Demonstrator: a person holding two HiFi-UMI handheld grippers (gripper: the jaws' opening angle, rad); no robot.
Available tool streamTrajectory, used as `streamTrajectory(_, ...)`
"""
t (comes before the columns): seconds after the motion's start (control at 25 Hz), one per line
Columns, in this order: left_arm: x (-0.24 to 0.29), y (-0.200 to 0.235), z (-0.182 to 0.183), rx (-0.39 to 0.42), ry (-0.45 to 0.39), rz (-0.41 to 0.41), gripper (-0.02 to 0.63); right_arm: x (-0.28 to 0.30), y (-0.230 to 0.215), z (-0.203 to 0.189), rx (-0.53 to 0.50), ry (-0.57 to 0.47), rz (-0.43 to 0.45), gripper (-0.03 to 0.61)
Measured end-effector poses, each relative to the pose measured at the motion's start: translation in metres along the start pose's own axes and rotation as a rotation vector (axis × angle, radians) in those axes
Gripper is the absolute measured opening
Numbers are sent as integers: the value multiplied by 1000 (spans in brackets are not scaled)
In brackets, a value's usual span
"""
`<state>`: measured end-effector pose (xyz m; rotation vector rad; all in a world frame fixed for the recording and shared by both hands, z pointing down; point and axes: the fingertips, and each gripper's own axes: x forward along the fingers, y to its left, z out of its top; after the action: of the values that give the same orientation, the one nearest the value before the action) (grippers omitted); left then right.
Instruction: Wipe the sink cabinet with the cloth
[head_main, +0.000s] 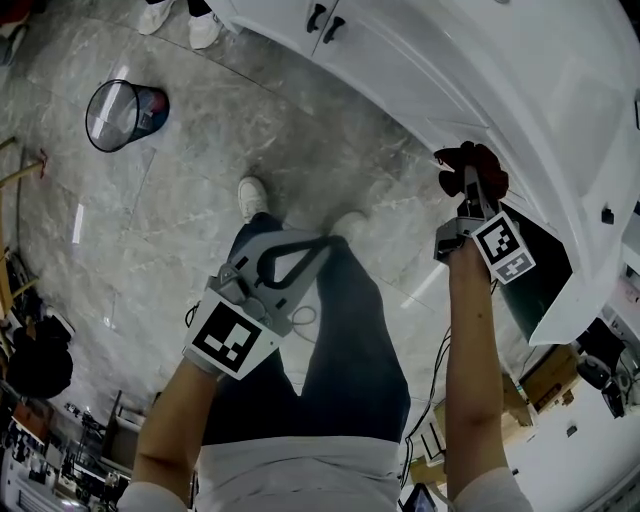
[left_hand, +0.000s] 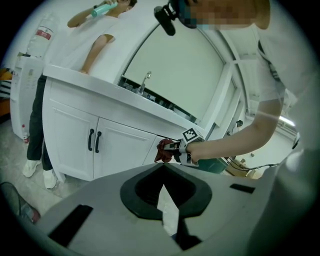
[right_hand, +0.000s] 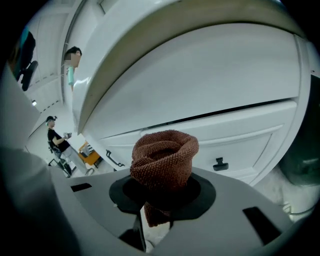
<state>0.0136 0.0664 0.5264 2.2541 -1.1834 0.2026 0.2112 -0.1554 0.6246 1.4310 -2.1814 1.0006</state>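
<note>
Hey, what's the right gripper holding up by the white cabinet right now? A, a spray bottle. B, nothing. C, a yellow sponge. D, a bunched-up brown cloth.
D: the right gripper view shows the right gripper shut on a bunched reddish-brown cloth, held up in front of the white cabinet.

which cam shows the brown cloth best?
Right gripper view: the reddish-brown knitted cloth fills the centre, its weave clear, clamped in the right gripper's jaws in front of the white sink cabinet. The head view shows it only as a small dark-red bunch by the cabinet; the left gripper view shows a tiny distant red patch.
</note>
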Motion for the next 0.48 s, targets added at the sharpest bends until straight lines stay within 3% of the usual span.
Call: streamTrajectory(0.48, 11, -5, -14, -65, -10, 107, 9, 36, -18, 14, -17, 30, -16, 109)
